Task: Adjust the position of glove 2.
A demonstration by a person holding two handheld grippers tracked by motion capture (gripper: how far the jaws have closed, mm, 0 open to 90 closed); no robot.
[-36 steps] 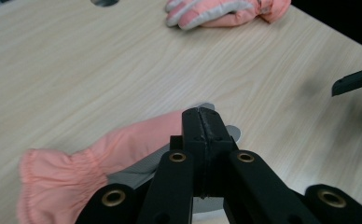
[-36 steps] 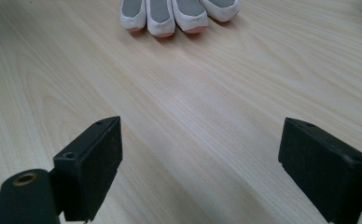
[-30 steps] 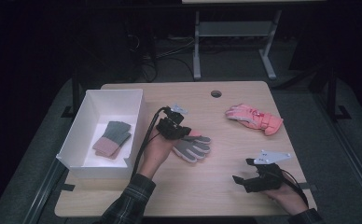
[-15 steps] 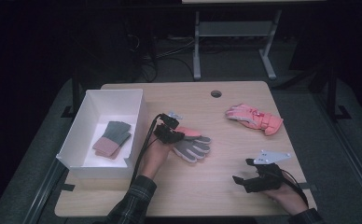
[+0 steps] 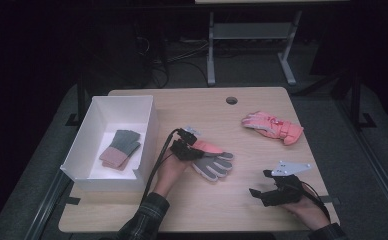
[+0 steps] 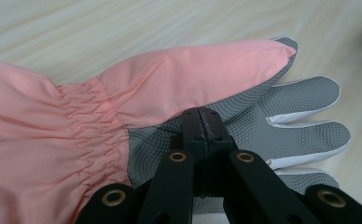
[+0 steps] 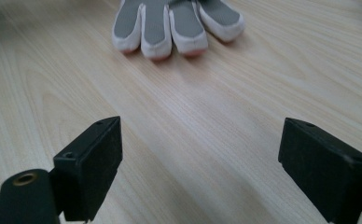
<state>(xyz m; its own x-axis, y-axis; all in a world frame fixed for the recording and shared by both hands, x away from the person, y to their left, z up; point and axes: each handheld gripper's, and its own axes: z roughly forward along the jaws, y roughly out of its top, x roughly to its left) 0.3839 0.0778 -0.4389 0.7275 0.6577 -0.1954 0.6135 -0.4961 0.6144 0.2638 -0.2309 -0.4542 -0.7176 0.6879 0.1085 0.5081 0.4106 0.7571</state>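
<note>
A pink glove with a grey textured palm (image 5: 213, 162) lies palm up in the middle of the wooden table (image 5: 242, 210). My left gripper (image 5: 194, 150) is down on its wrist end, jaws shut. In the left gripper view the closed tips (image 6: 200, 114) rest on the grey palm just below the pink thumb (image 6: 193, 70); whether any fabric is pinched I cannot tell. My right gripper (image 5: 258, 182) sits low near the front right, open and empty. In the right gripper view its jaws (image 7: 200, 163) stand wide apart, pointing at the glove's fingertips (image 7: 156, 18).
A second pink glove (image 5: 272, 126) lies at the back right of the table. A white box (image 5: 147, 125) stands at the left with a folded grey and pink pair (image 5: 121, 149) inside. A cable hole (image 5: 231, 100) is near the far edge.
My left gripper has come down onto the glove's wrist end. The right gripper has stayed in place.
</note>
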